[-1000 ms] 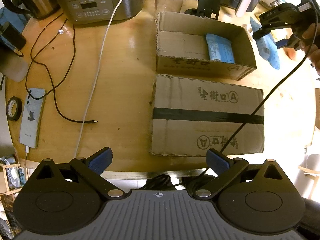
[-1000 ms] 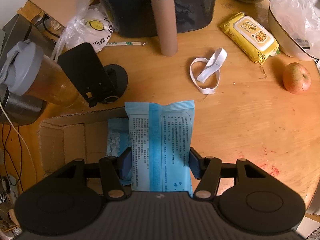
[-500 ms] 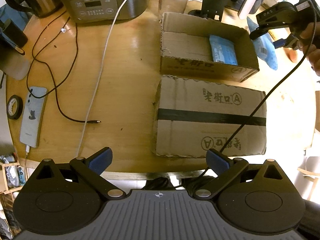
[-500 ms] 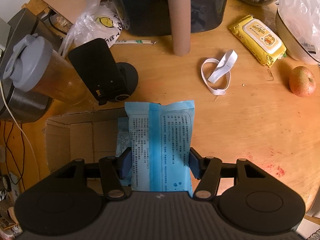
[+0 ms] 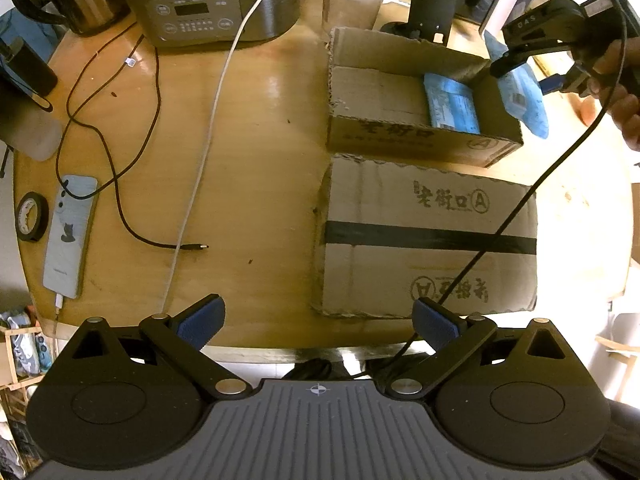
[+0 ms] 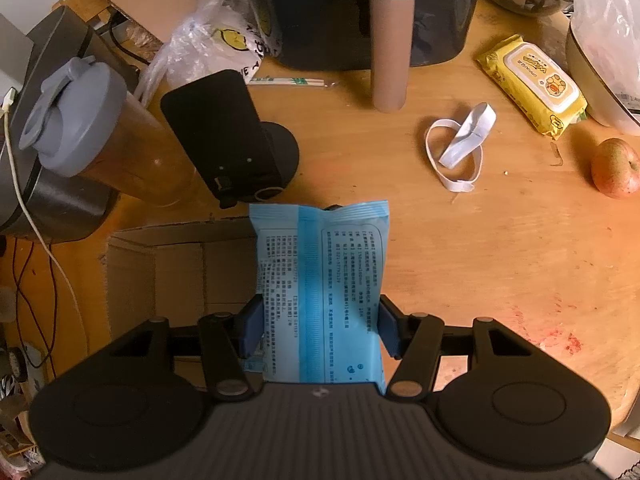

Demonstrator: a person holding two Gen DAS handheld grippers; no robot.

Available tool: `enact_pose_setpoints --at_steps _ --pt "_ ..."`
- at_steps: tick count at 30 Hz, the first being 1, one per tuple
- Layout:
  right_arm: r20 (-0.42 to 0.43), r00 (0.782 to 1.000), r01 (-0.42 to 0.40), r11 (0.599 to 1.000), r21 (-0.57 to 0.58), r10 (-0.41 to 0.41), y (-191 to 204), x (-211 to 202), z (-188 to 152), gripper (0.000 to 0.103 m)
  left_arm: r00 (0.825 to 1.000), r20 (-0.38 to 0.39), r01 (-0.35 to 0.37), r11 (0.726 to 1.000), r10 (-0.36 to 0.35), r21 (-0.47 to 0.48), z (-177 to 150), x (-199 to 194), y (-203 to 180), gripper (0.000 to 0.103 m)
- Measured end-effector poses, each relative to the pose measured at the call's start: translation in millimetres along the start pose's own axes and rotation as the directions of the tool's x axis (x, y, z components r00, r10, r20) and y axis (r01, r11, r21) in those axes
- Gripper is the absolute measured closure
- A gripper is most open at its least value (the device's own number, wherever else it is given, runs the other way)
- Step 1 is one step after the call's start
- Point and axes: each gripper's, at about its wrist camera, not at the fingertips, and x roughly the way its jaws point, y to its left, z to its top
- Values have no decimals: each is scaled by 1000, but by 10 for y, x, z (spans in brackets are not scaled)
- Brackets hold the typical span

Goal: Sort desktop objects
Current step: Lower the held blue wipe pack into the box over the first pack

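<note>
Right claw [image 6: 320, 320], clamped on a blue packet [image 6: 320, 280], hangs at the open box [image 5: 420, 92] upper right, ready to drop it; left claw [image 5: 318, 326] waits, spread apart.

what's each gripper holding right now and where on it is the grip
The right gripper pinches the blue packet across its long side edges, near its lower end. The left gripper holds nothing.

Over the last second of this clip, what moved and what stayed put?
The right tongs, shut on the blue packet, carried it sideways from beside the open cardboard box to over its end. Nothing was grasped or released. The left tongs stay open and empty; the packet in the box is unmoved.
</note>
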Motion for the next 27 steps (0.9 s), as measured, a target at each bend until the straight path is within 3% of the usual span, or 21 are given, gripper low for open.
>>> enact_pose_setpoints --at_steps 27 --pt "3 1000 -10 999 -44 11 445 92 -31 47 1000 5 4 1000 -4 10 -4 -2 90 0"
